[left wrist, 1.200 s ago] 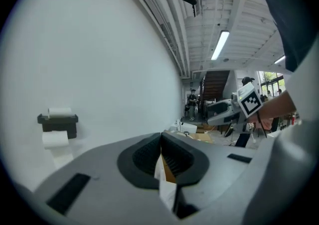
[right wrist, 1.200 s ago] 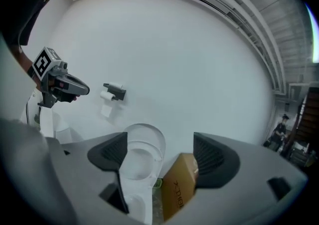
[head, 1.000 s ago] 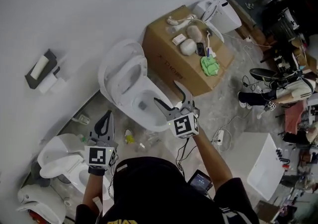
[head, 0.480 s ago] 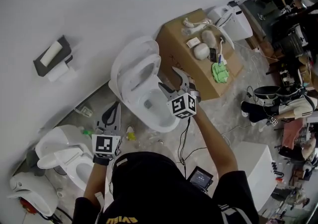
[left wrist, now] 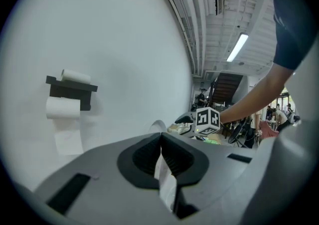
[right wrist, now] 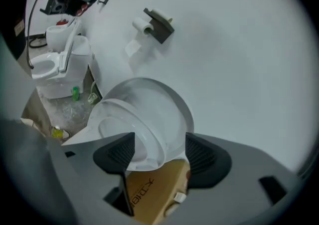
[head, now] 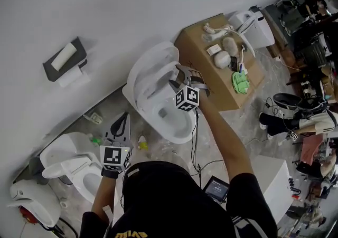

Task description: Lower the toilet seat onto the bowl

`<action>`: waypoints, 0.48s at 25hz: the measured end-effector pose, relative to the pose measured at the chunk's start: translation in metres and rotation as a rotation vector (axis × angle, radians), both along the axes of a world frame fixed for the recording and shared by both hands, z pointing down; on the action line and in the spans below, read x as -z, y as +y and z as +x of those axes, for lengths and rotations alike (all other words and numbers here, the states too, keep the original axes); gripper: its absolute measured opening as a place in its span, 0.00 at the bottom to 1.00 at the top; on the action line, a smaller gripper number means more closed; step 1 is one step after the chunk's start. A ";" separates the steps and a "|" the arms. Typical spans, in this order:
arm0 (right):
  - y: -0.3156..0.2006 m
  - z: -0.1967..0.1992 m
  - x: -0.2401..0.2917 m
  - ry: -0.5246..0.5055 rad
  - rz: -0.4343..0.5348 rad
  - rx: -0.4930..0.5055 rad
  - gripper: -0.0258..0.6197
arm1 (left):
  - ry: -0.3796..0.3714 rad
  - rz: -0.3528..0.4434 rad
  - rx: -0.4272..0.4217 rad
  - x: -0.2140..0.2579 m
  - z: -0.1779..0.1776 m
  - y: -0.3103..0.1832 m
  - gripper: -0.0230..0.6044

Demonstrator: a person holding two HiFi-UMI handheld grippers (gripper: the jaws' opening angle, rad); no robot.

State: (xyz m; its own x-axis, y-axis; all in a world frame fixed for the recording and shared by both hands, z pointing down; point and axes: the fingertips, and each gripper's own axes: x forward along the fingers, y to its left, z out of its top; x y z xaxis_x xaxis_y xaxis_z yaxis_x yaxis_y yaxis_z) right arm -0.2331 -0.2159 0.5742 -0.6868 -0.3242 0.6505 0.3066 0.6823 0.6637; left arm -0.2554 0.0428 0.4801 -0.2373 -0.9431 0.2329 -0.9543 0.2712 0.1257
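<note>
Brought right gripper to raised toilet seat, jaws closing, still apart around the rim between them. Kept left gripper closed, idle. Ready to clamp, lower

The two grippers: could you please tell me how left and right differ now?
The left gripper has jaws together, empty; the right gripper has jaws apart, just closing, round the raised toilet seat's edge. Left hangs low by the person; right reaches over the bowl. Both carry marker cubes.
</note>
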 end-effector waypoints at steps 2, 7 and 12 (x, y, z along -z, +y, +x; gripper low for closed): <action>-0.008 -0.008 -0.009 0.036 0.033 0.018 0.51 | 0.001 0.002 0.002 0.000 -0.001 0.001 0.06; -0.017 -0.027 -0.025 0.106 0.066 0.045 0.45 | 0.014 -0.006 0.014 -0.004 -0.009 0.006 0.06; -0.018 -0.038 -0.032 0.159 0.112 0.098 0.38 | 0.021 -0.006 0.033 -0.009 -0.020 0.009 0.06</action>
State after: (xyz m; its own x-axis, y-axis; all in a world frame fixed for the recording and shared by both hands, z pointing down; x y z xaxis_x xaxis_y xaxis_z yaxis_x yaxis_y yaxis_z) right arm -0.2711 -0.2338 0.6065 -0.6103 -0.3374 0.7167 0.4743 0.5690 0.6717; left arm -0.2751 0.0515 0.4895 -0.2634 -0.9335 0.2433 -0.9420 0.3033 0.1439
